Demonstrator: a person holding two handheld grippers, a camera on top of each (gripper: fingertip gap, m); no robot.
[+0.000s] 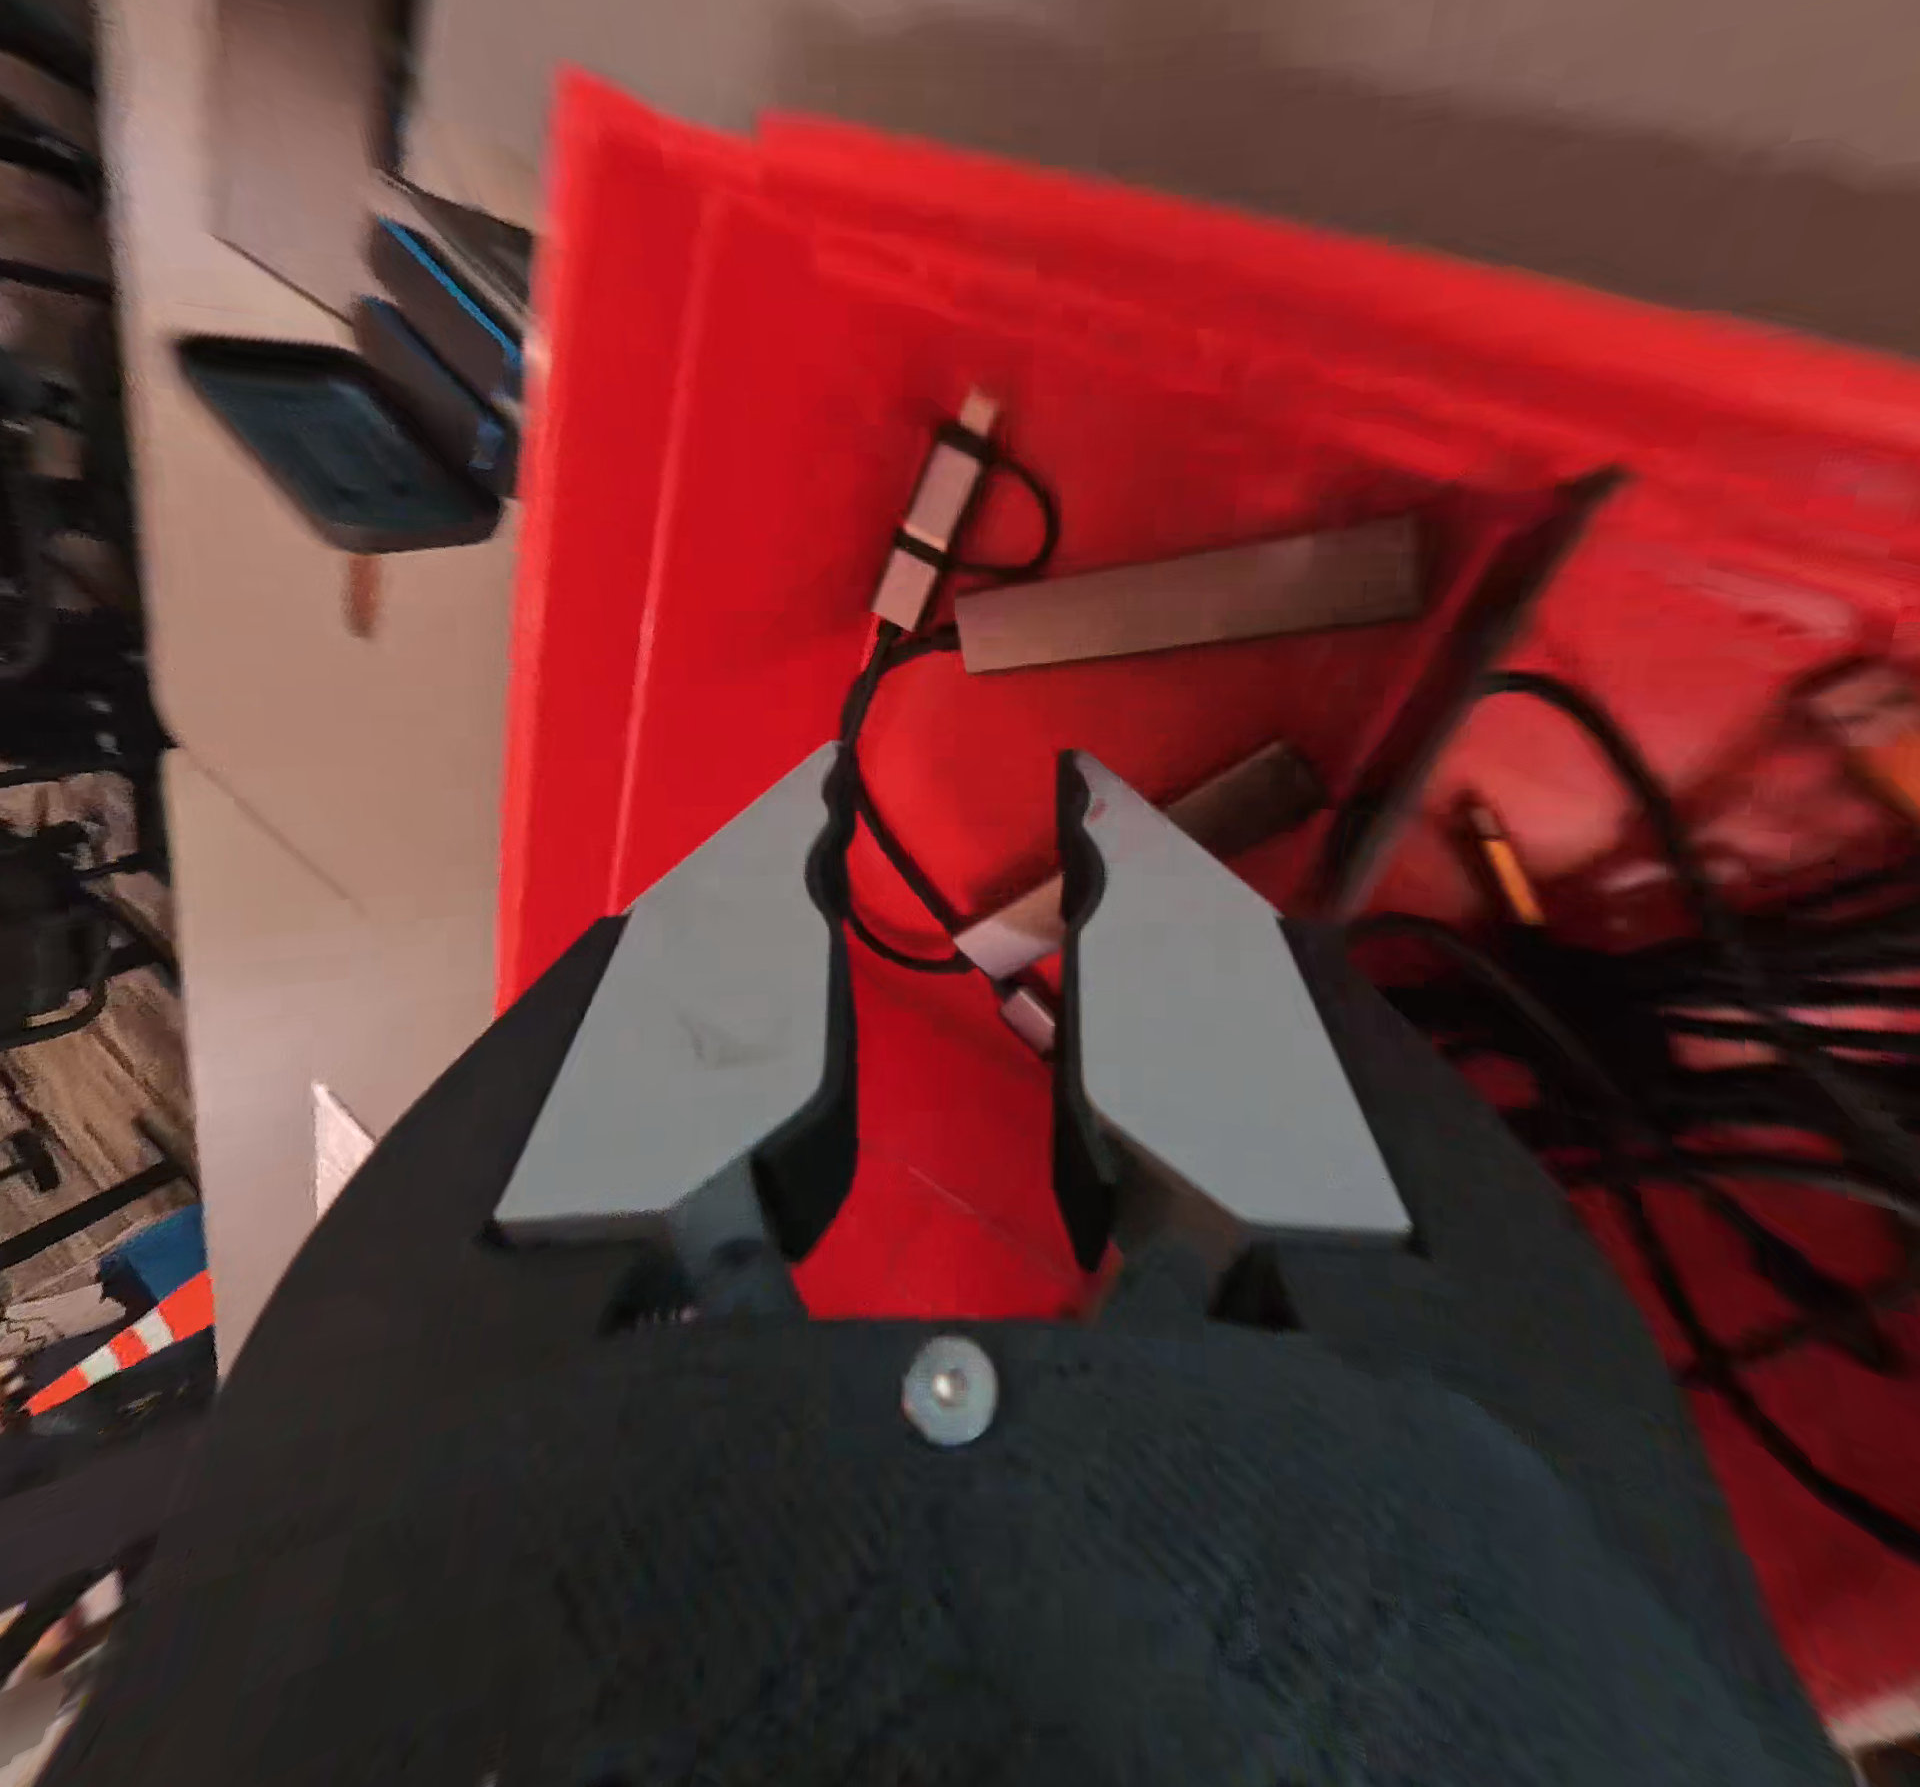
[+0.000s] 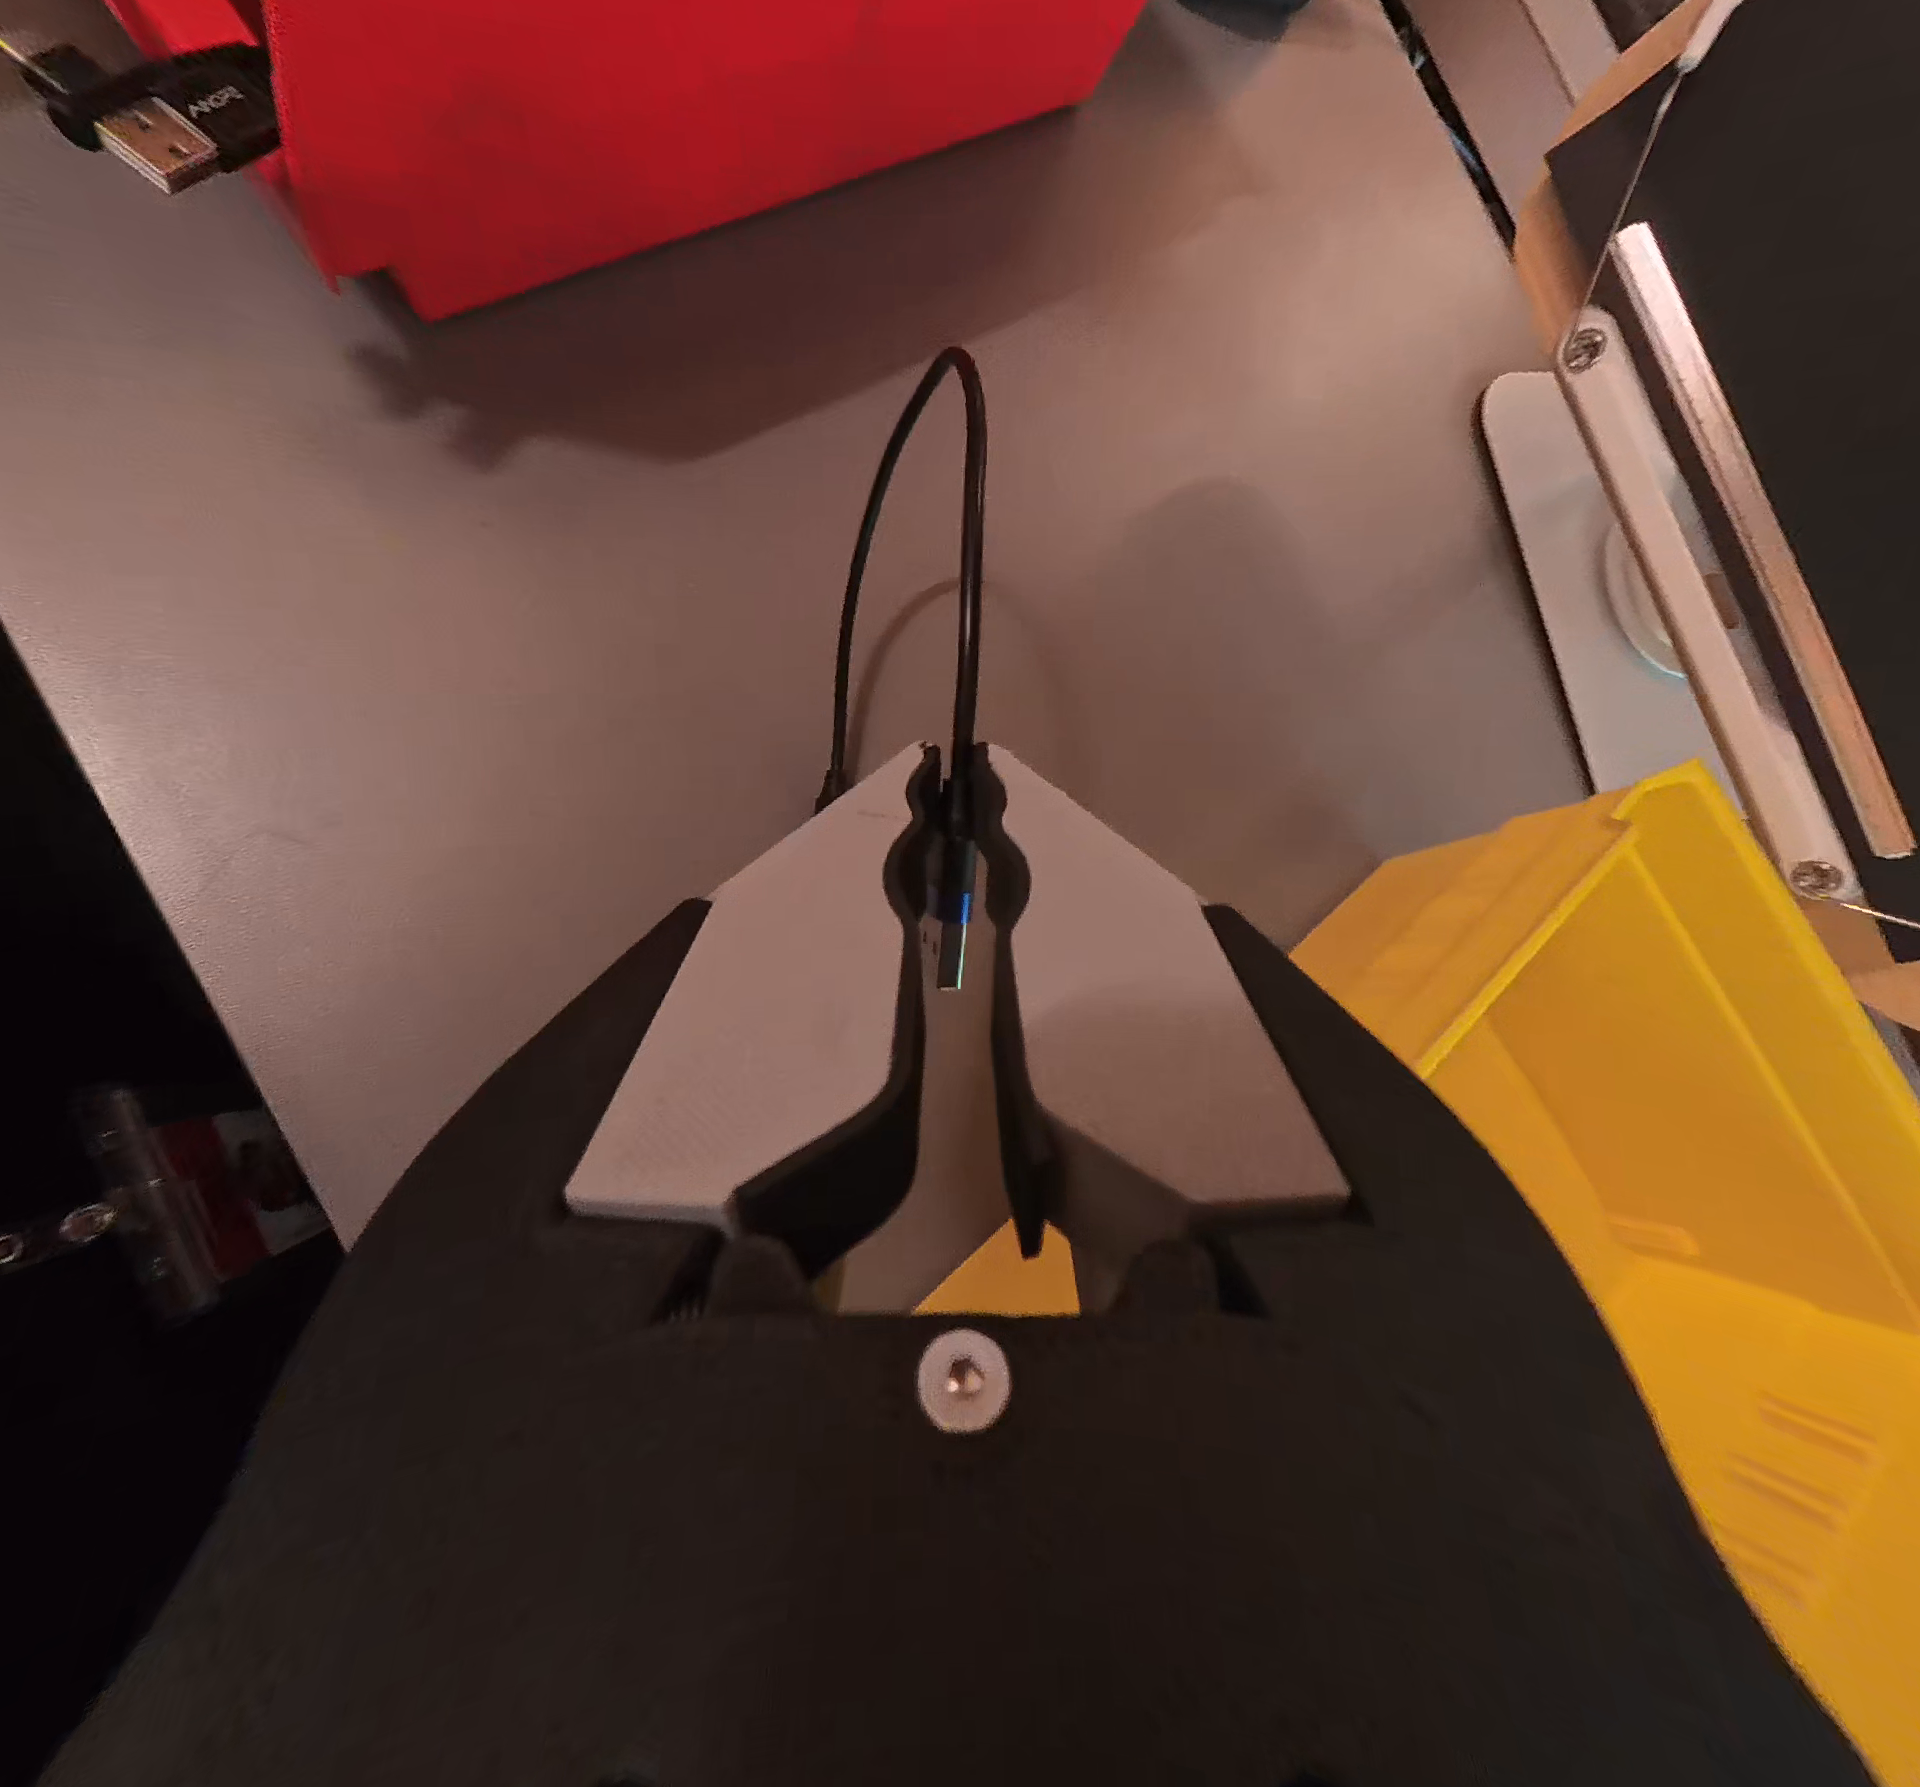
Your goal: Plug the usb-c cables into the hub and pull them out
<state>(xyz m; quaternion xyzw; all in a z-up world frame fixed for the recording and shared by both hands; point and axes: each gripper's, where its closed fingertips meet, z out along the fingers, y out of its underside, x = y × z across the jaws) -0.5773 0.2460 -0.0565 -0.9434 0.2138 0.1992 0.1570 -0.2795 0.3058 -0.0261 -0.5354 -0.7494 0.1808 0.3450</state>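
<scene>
Cable [image 2: 961, 532] is pinched at its plug in the closed right hand-held gripper [image 2: 958, 761], looping above the grey surface [image 2: 416, 594]. Left hand-held gripper [image 1: 951, 771] hovers open over the red bin [image 1: 1195, 335] — best lowered squarely onto the slim grey hub [image 1: 1184, 594], clear of its short black lead.

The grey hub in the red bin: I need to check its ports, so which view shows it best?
The left wrist view: the grey hub lies in the red bin beyond the open left gripper, though blurred. The right wrist view shows only the bin's outside, not the hub.
</scene>
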